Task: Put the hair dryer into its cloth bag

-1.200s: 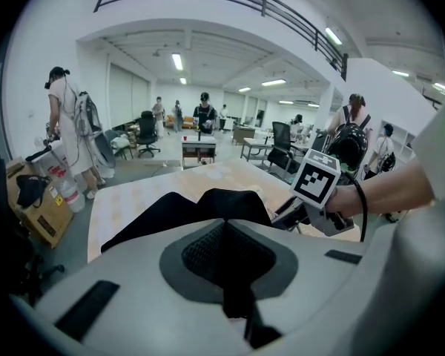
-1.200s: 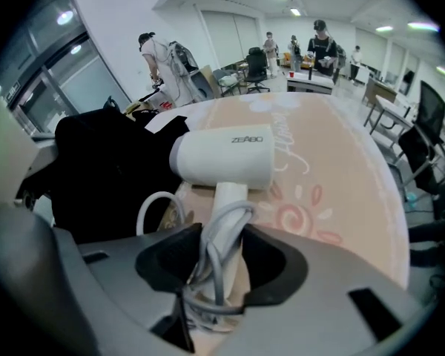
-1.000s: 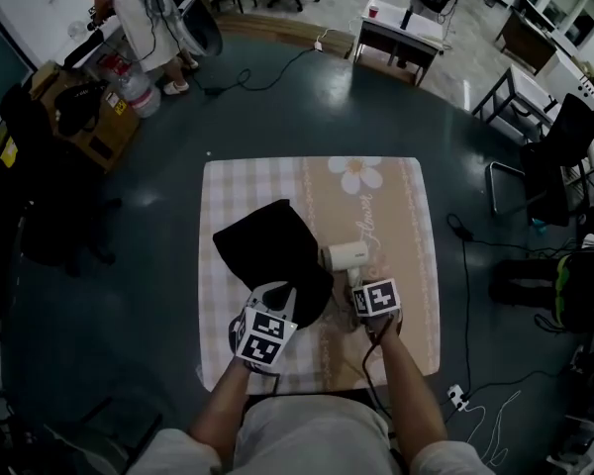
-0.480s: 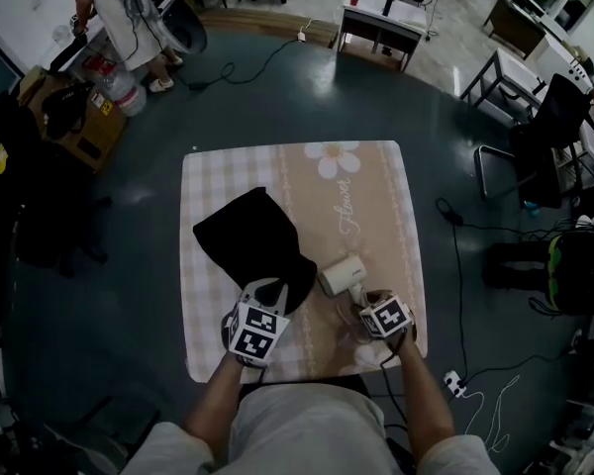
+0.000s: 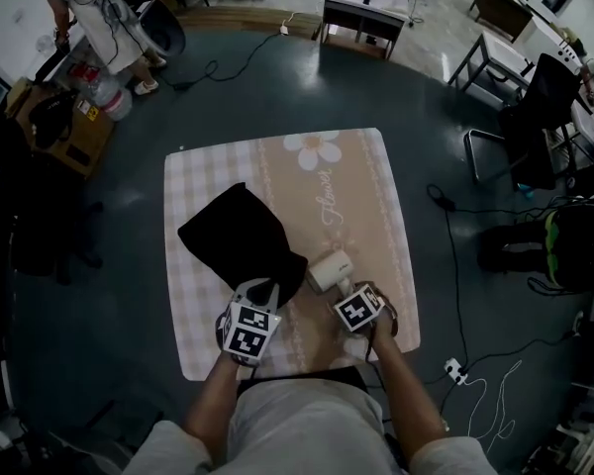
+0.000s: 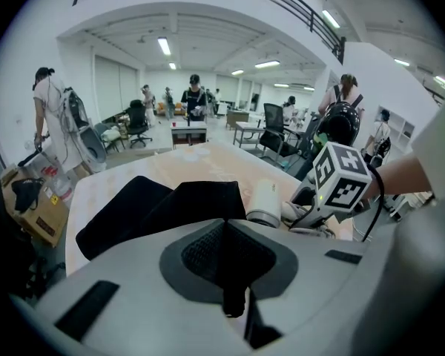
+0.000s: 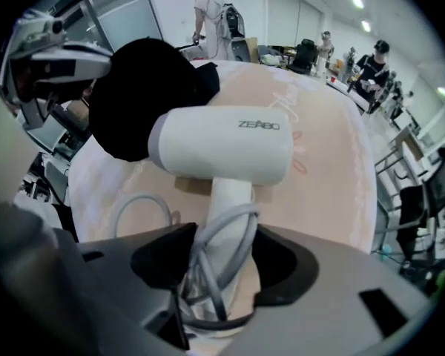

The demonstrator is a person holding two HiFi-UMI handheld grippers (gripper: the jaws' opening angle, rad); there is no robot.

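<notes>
Near the checked tablecloth's (image 5: 376, 196) front edge, my left gripper (image 5: 260, 290) pinches the black cloth bag (image 5: 238, 236). My right gripper (image 5: 345, 291), its jaws just opening, loosely straddles the white hair dryer's (image 5: 329, 270) handle.

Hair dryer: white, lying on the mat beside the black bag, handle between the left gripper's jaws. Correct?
No: the right gripper view shows the handle of the hair dryer between the jaws of the right gripper, which have just been opening, not the left gripper. The rest holds: white, on the mat, beside the black bag.
</notes>
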